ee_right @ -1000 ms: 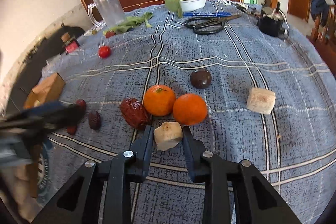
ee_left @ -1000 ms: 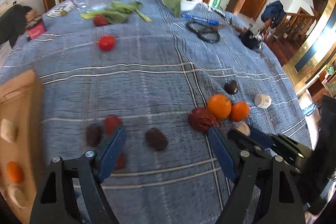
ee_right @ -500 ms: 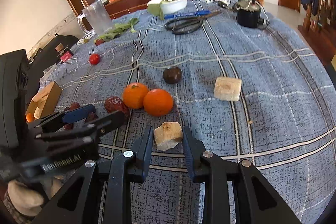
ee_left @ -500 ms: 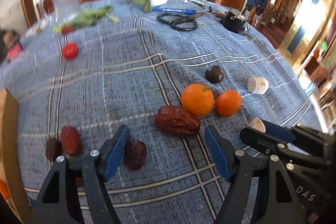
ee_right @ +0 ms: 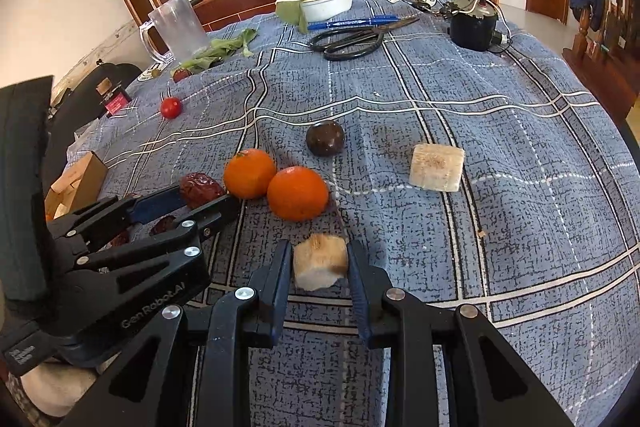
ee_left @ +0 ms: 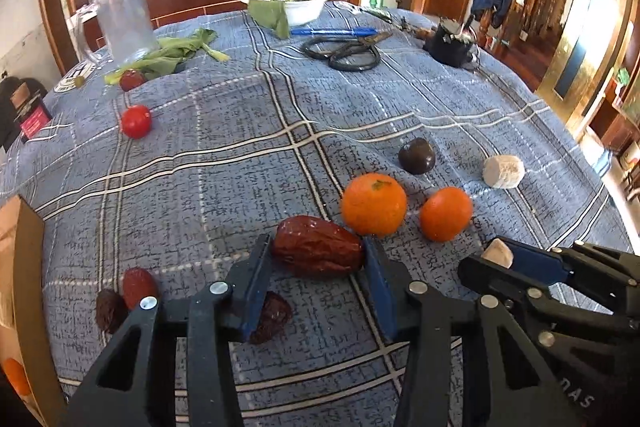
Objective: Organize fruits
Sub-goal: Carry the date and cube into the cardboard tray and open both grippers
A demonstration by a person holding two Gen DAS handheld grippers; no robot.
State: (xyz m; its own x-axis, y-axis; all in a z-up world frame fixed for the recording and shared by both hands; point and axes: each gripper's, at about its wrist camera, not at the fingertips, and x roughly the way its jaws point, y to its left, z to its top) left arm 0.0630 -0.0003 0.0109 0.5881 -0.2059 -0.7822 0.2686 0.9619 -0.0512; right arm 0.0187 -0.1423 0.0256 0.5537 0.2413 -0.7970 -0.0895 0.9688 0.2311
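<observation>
Left tool [ee_left: 316, 259] is closing around the big red date [ee_left: 318, 247] (oranges [ee_left: 374, 205] at one o'clock); right tool [ee_right: 318, 263] is clamping a pale chunk [ee_right: 320, 261].

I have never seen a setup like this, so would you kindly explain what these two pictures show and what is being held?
There is no robot here: a person holds one two-fingered tool in each hand, and each tool carries a wide-angle camera looking along its jaws.

The left camera's picture shows the left gripper closing its jaws around a large red date.

The right camera's picture shows the right gripper shut on a pale fruit chunk.

On the blue checked tablecloth lie two oranges, a dark round fruit, another pale chunk, a tomato, scissors and a bowl.
</observation>
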